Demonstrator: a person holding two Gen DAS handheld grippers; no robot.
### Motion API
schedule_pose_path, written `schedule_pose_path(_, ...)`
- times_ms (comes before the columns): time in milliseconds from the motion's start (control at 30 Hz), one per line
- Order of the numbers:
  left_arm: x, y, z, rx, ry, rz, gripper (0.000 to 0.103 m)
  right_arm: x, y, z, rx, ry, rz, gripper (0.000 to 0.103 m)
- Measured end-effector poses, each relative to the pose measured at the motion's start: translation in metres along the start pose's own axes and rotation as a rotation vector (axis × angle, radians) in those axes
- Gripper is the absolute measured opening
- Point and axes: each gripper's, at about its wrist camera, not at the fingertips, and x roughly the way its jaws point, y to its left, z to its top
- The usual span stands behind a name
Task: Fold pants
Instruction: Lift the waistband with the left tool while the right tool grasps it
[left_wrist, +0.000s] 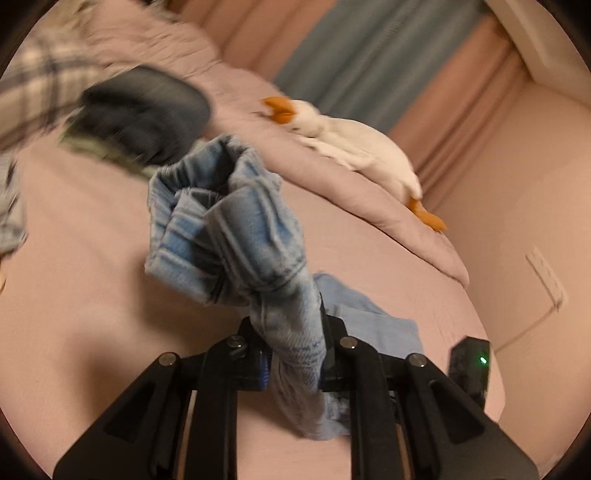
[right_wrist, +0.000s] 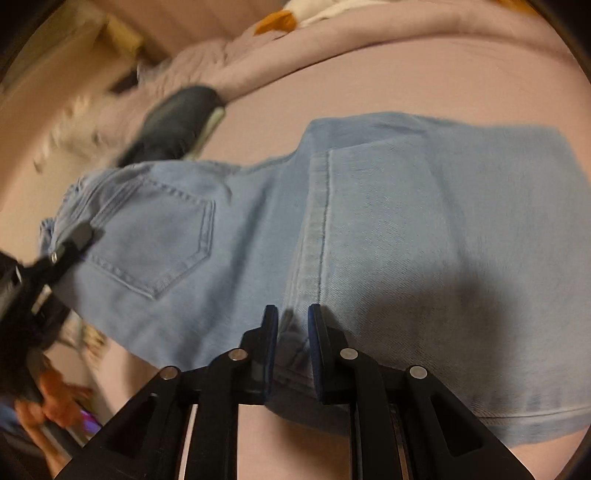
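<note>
Jeans (right_wrist: 388, 229) lie across the pink bed (right_wrist: 424, 81), legs apparently already doubled, though blur makes that uncertain. Left gripper (left_wrist: 291, 354) is clamped tight on a bunched waistband end lifted off the bed; right gripper (right_wrist: 291, 332) pinches the near fabric edge. Folding looks midway, with the final fold and flattening left.

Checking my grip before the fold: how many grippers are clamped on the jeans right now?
2. The left gripper pinches a bunched end of the jeans, seen at their left edge in the right wrist view. The right gripper clamps the near edge by the seam.
</note>
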Motion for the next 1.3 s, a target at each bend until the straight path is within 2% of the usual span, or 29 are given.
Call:
schedule_pose_path(33,0.003,-0.012,0.0,0.038,0.006,-0.007,0.016,-0.003,-0.012,0.0,0.064,-0.002,0.052,0.016)
schedule_pose_path(133,0.017,-0.044,-0.005,0.137,0.03,-0.012,0.016,-0.016,-0.04,0.0,0.18,-0.037,0.135,0.019)
schedule_pose_path(200,0.027,-0.059,-0.01,0.181,0.054,-0.018,0.016,-0.026,-0.048,0.001,0.215,-0.078,0.178,0.028)
schedule_pose_path(267,0.04,-0.073,-0.019,0.229,0.092,-0.026,0.017,-0.036,-0.054,-0.002,0.274,-0.129,0.253,0.045)
schedule_pose_path(333,0.056,-0.086,-0.031,0.27,0.15,-0.046,0.02,-0.049,-0.077,-0.006,0.377,-0.179,0.36,0.053)
schedule_pose_path(367,0.063,-0.091,-0.037,0.286,0.176,-0.051,0.023,-0.051,-0.083,-0.008,0.424,-0.196,0.414,0.055)
schedule_pose_path(400,0.07,-0.094,-0.043,0.301,0.206,-0.061,0.036,-0.054,-0.096,-0.013,0.489,-0.219,0.492,0.055)
schedule_pose_path(500,0.095,-0.099,-0.069,0.303,0.331,-0.108,0.061,-0.051,-0.116,-0.024,0.613,-0.253,0.639,0.064)
schedule_pose_path(567,0.098,-0.097,-0.081,0.302,0.372,-0.113,0.063,-0.042,-0.118,-0.028,0.677,-0.25,0.697,0.068)
schedule_pose_path(667,0.084,-0.091,-0.089,0.32,0.361,-0.134,0.064,-0.036,-0.112,-0.022,0.683,-0.209,0.668,0.069)
schedule_pose_path(700,0.078,-0.085,-0.089,0.305,0.365,-0.144,0.068,-0.036,-0.108,-0.018,0.669,-0.2,0.642,0.069)
schedule_pose_path(800,0.062,-0.063,-0.093,0.251,0.349,-0.128,0.07,-0.042,-0.1,-0.007,0.616,-0.141,0.468,0.069)
schedule_pose_path(933,0.035,-0.033,-0.098,0.161,0.314,-0.092,0.07,-0.034,-0.083,0.008,0.563,-0.074,0.297,0.069)
schedule_pose_path(1067,0.025,-0.012,-0.098,0.082,0.3,-0.061,0.07,-0.017,-0.074,0.022,0.56,-0.073,0.269,0.068)
schedule_pose_path(1100,0.024,-0.005,-0.098,0.053,0.298,-0.059,0.07,-0.014,-0.074,0.025,0.549,-0.085,0.248,0.065)
schedule_pose_path(1133,0.022,-0.001,-0.096,0.039,0.295,-0.054,0.07,-0.015,-0.07,0.026,0.524,-0.11,0.213,0.049)
schedule_pose_path(1167,0.019,0.003,-0.095,0.032,0.29,-0.05,0.07,-0.017,-0.064,0.029,0.492,-0.127,0.192,0.041)
schedule_pose_path(1233,0.015,0.005,-0.095,0.025,0.282,-0.042,0.07,-0.03,-0.051,0.032,0.403,-0.183,0.176,0.033)
schedule_pose_path(1300,0.015,0.008,-0.093,0.011,0.285,-0.04,0.07,-0.047,-0.042,0.036,0.334,-0.238,0.173,0.031)
